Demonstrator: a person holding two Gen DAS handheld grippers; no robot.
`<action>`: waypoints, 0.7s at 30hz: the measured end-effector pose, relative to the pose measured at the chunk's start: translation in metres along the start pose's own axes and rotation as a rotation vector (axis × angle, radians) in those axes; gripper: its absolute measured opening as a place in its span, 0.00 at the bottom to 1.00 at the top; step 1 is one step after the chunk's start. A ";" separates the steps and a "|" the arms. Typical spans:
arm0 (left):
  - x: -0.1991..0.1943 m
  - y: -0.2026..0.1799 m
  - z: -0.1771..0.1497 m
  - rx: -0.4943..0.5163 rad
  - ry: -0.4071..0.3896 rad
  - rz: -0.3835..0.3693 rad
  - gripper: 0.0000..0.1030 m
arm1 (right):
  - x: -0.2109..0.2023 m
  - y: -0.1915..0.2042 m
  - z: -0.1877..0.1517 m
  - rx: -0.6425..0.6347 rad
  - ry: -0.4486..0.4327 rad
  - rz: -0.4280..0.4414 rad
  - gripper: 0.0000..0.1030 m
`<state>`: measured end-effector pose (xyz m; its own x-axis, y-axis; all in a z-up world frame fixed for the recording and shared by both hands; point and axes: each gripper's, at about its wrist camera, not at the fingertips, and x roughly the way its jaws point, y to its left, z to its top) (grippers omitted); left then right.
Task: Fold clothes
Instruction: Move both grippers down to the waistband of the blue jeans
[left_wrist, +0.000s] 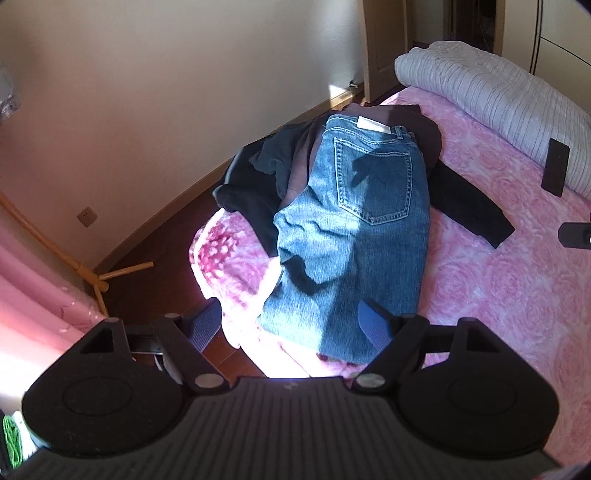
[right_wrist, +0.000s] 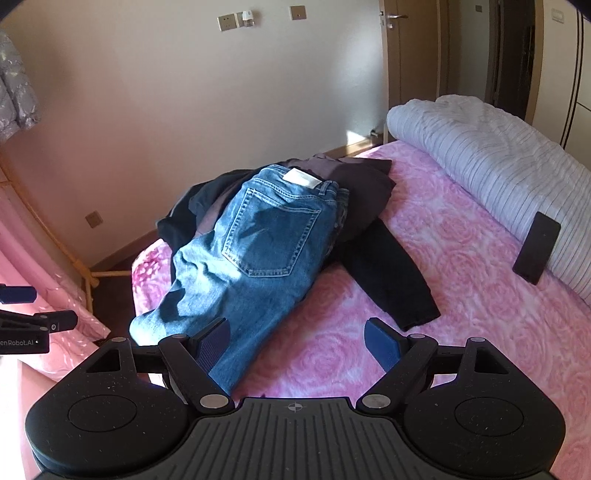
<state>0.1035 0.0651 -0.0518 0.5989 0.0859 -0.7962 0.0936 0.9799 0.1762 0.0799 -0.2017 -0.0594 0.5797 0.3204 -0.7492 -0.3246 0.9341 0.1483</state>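
Note:
Blue jeans (left_wrist: 354, 229) lie folded lengthwise on the pink bed (left_wrist: 498, 288), back pocket up, waistband far, leg ends near. They rest partly on a pile of dark clothes (left_wrist: 255, 181), with a black sleeve (left_wrist: 465, 206) stretching right. My left gripper (left_wrist: 291, 325) is open and empty, hovering above the near leg ends. In the right wrist view the jeans (right_wrist: 243, 258) and dark clothes (right_wrist: 384, 273) show again. My right gripper (right_wrist: 299, 343) is open and empty above the bed, its left finger (right_wrist: 212, 343) over the jeans' near end. The left gripper (right_wrist: 22, 321) shows at that view's left edge.
A rolled striped quilt (right_wrist: 491, 166) lies along the bed's far right side, with a black phone (right_wrist: 537, 247) leaning on it. The bed's left edge drops to a dark wood floor (left_wrist: 147, 258). A wooden rack base (left_wrist: 99, 277) and pink curtain (left_wrist: 33, 306) stand left.

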 end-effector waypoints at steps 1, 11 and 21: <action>0.016 0.004 0.010 0.018 0.001 -0.021 0.76 | 0.013 0.000 0.007 0.001 0.004 -0.012 0.81; 0.185 0.031 0.119 0.202 -0.019 -0.237 0.74 | 0.183 -0.020 0.079 0.042 0.101 -0.055 0.81; 0.278 0.016 0.192 0.258 -0.036 -0.449 0.74 | 0.313 -0.075 0.068 0.198 0.203 0.090 0.80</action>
<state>0.4240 0.0703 -0.1593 0.4810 -0.3438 -0.8065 0.5381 0.8420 -0.0380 0.3361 -0.1605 -0.2611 0.3878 0.3841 -0.8379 -0.2045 0.9223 0.3281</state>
